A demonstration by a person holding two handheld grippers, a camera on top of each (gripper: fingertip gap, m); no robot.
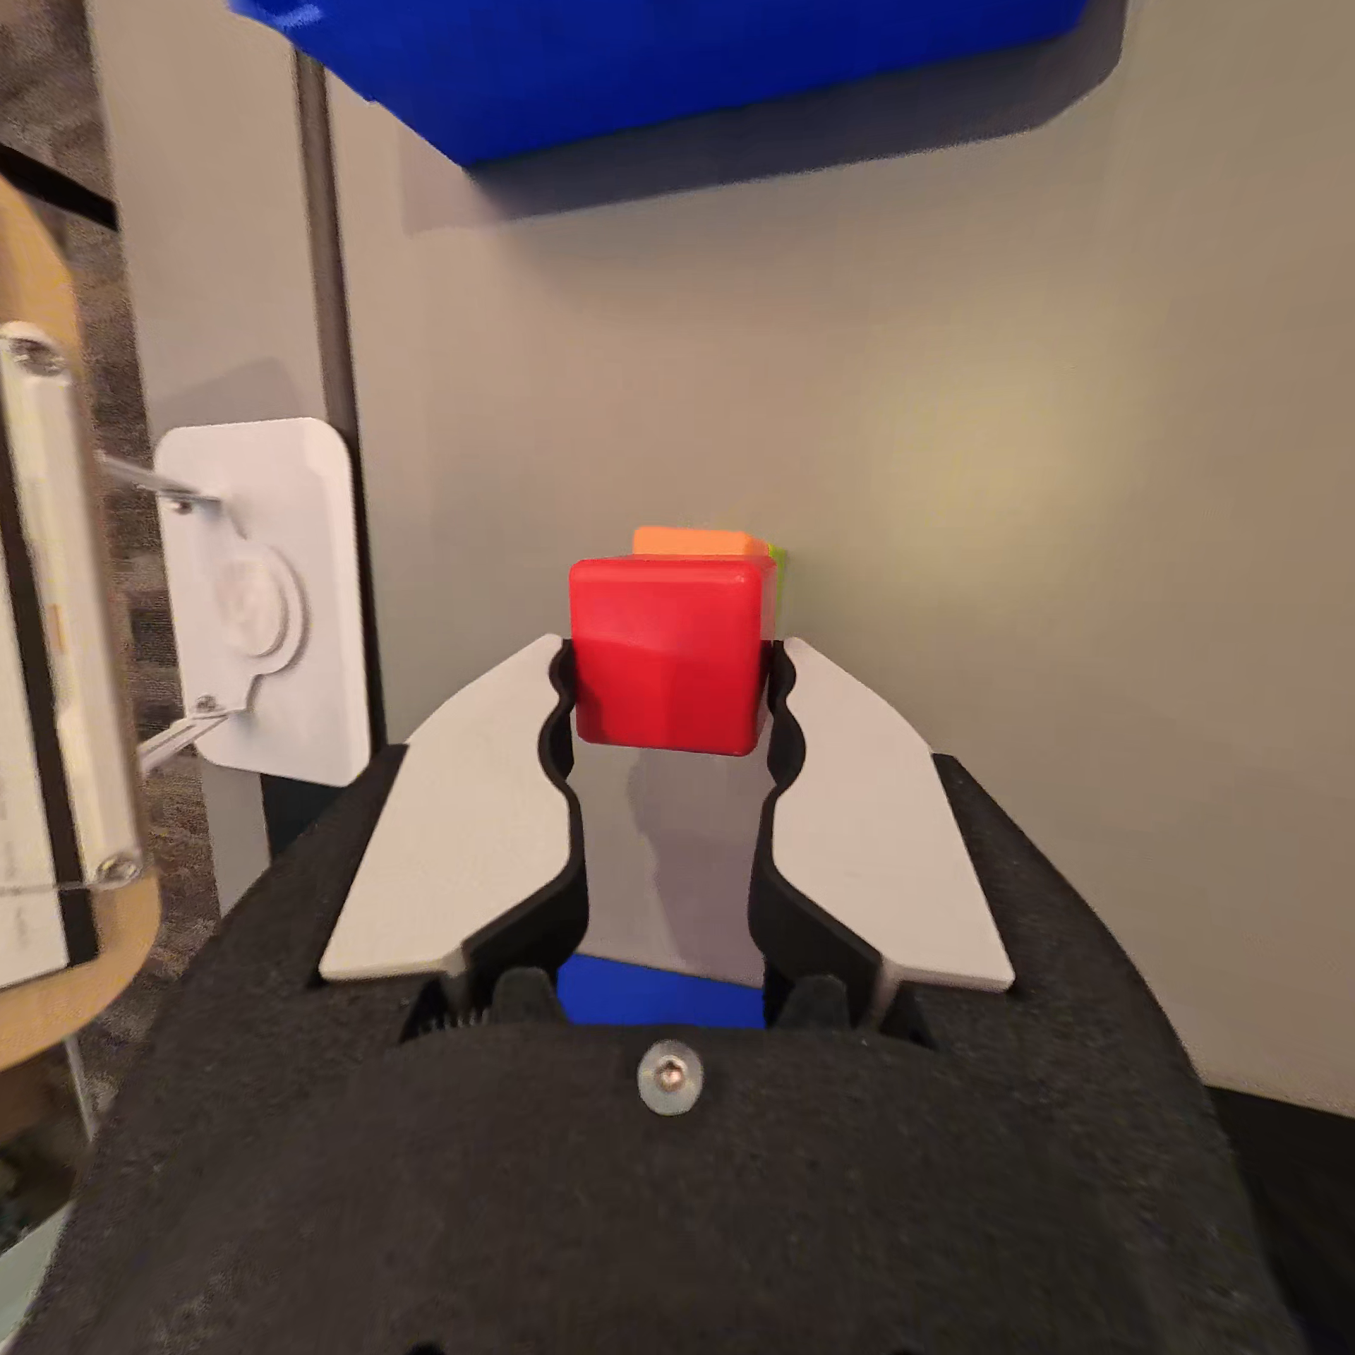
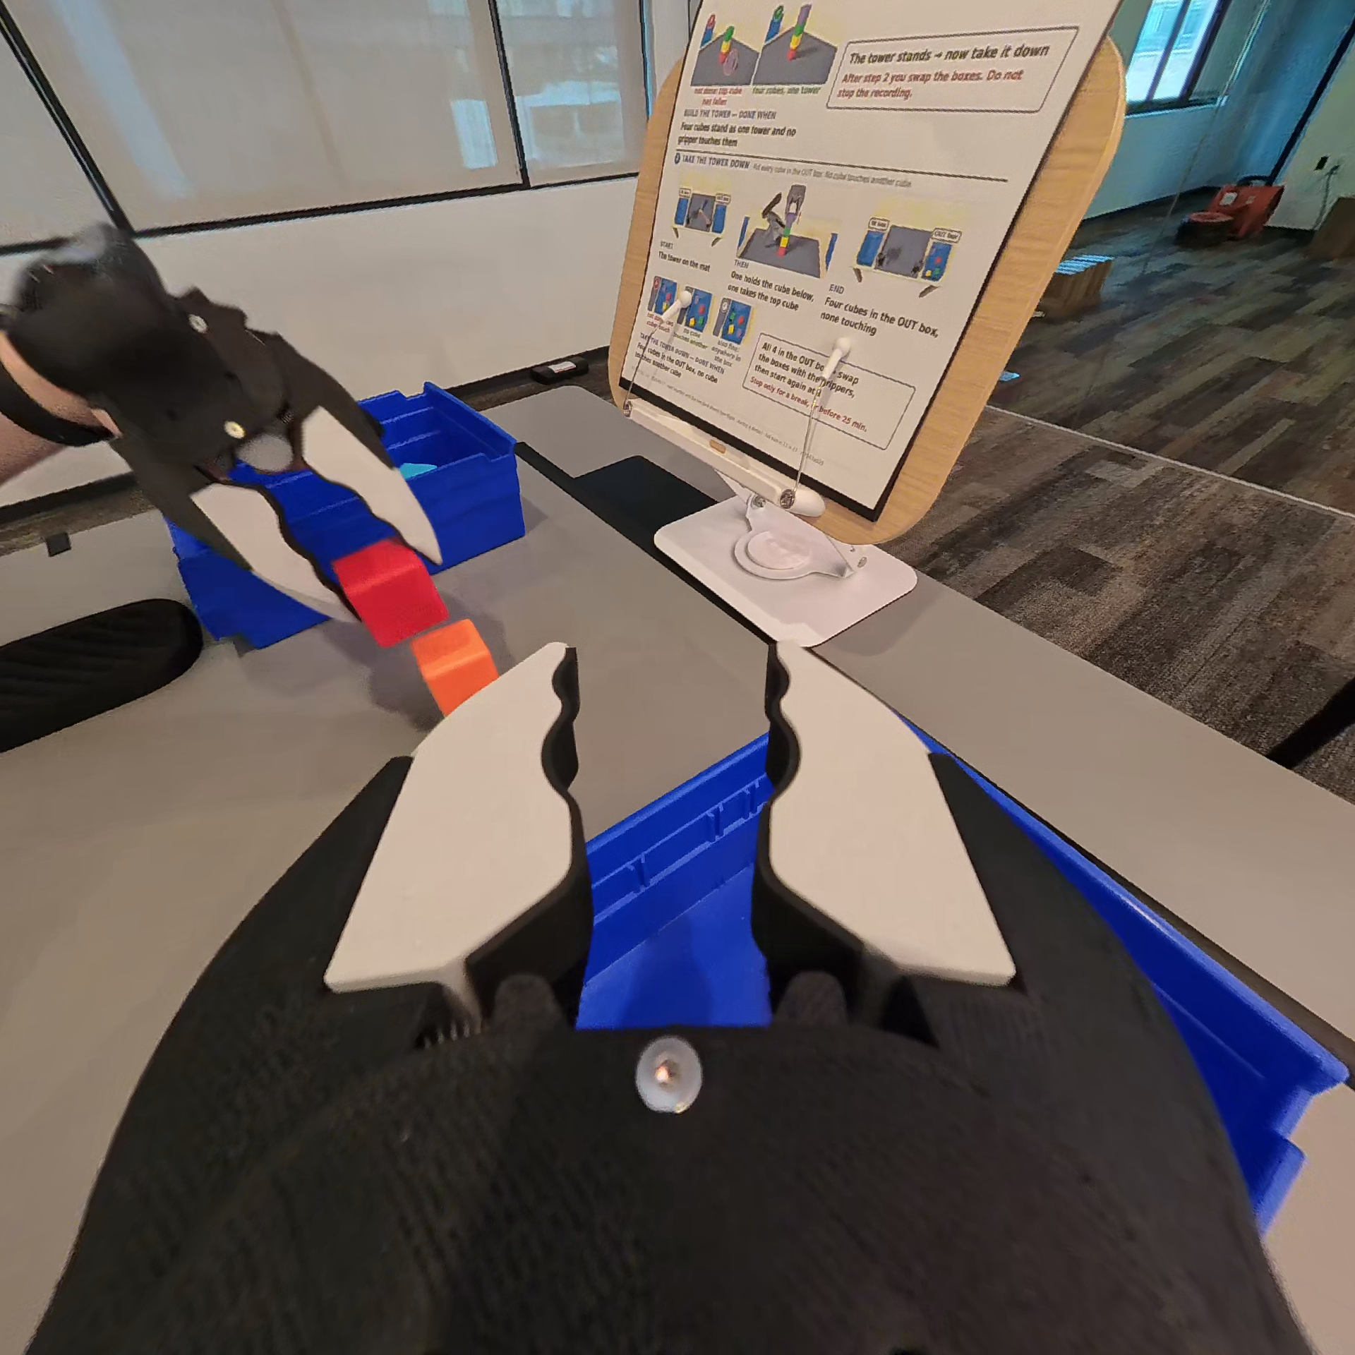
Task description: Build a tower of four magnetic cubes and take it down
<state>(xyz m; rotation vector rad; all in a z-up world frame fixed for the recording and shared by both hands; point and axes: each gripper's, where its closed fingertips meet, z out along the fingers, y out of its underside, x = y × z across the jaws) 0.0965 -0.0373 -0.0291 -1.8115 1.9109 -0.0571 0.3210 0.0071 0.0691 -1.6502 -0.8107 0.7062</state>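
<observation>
My left gripper is shut on a red cube and holds it over an orange cube. A sliver of a green cube shows beside the orange one. In the right wrist view the left gripper holds the red cube just above the orange cube on the grey table; I cannot tell if they touch. My right gripper is open and empty above a blue bin. Its left finger hides whatever lies under the orange cube.
A second blue bin stands at the far left with a light-blue piece inside; it also shows in the left wrist view. An instruction board on a white stand stands at the table's far edge. A black pad lies at left.
</observation>
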